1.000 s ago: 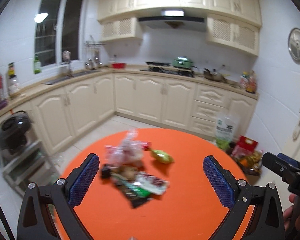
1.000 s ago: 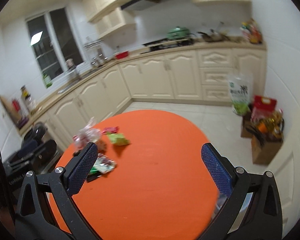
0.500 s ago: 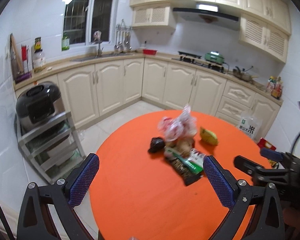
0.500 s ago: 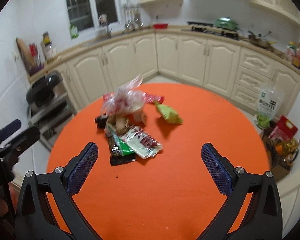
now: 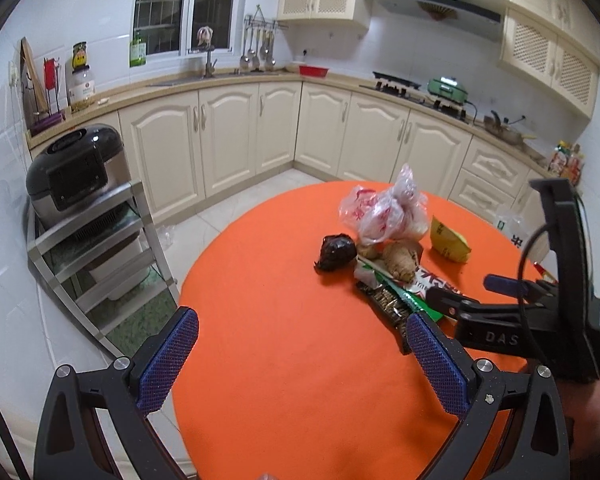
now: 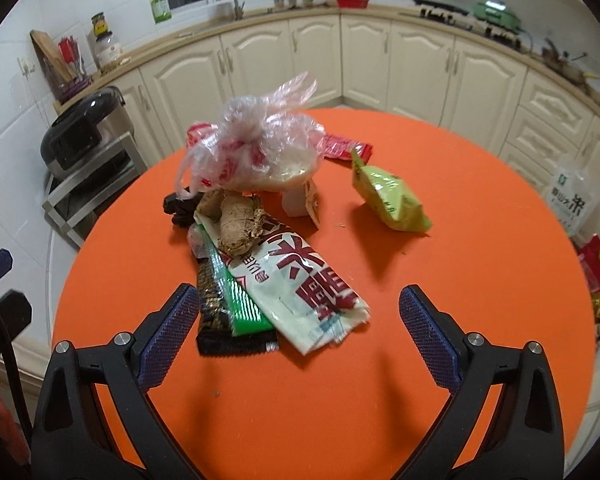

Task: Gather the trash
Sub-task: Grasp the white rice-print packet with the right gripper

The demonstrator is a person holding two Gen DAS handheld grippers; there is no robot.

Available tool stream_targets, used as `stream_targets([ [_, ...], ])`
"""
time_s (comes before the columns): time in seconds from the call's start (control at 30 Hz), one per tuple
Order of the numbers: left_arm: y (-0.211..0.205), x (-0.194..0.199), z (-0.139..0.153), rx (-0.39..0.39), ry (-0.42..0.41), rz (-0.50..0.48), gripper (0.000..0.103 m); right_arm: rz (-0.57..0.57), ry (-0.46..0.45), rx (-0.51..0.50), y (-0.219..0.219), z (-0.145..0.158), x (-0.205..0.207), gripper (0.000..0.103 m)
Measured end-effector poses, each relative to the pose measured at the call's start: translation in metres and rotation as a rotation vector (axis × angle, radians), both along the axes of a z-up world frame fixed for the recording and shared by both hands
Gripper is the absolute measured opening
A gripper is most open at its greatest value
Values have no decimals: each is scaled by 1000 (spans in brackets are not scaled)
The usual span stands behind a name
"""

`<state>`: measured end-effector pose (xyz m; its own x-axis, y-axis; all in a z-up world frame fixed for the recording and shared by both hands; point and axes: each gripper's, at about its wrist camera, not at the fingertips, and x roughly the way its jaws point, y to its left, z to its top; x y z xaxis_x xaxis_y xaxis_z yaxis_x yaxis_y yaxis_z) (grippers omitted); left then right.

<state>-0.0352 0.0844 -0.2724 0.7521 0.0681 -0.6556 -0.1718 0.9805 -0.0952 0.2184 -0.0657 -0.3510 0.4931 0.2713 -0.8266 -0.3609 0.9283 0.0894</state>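
A pile of trash lies on a round orange table (image 6: 480, 240): a clear plastic bag (image 6: 256, 148) with red print, a piece of ginger (image 6: 236, 220), a black crumpled bag (image 6: 180, 208), a white wrapper with red characters (image 6: 304, 284), a green and dark wrapper (image 6: 228, 304), a yellow-green packet (image 6: 388, 196) and a red wrapper (image 6: 344, 148). My right gripper (image 6: 298, 332) is open just in front of the white wrapper. My left gripper (image 5: 300, 360) is open over the table's left part, the pile (image 5: 384, 236) further ahead. The right gripper (image 5: 480, 296) shows in the left wrist view.
A metal rack (image 5: 100, 248) with a black cooker (image 5: 76, 168) stands left of the table. Cream cabinets (image 5: 260, 128) and a counter run along the back wall. A rice bag (image 6: 572, 200) and a red box (image 6: 598, 260) sit on the floor to the right.
Both grippers have moved closer to the table. The right gripper has come up to the near edge of the pile. The left view has swung so the pile sits to the right.
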Motion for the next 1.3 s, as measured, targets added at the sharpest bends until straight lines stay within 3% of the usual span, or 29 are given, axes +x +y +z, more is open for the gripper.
stream_targets([
  [0.1,10,18,-4,-7,17,1,102,48,38,8,8,-12,13,100],
  [0.23,12,35,-8,-7,35,-1,102,93,83,12,11,-26,20,86],
  [0.43,11,46,-17,-9,54,-12,102,140,63,24,6,-20,8,70],
  [0.57,16,48,-24,-7,57,-22,102,154,72,29,3,-15,0,70],
  [0.73,24,52,-29,-8,68,-22,102,185,67,30,15,-16,13,79],
  [0.9,31,55,-32,-7,70,-15,102,213,59,-11,29,-24,14,70],
  [1.23,26,59,-41,1,75,-80,102,110,105,170,-43,-8,-23,68],
  [1.3,21,60,-43,2,79,-103,102,84,118,164,-56,-11,-29,68],
])
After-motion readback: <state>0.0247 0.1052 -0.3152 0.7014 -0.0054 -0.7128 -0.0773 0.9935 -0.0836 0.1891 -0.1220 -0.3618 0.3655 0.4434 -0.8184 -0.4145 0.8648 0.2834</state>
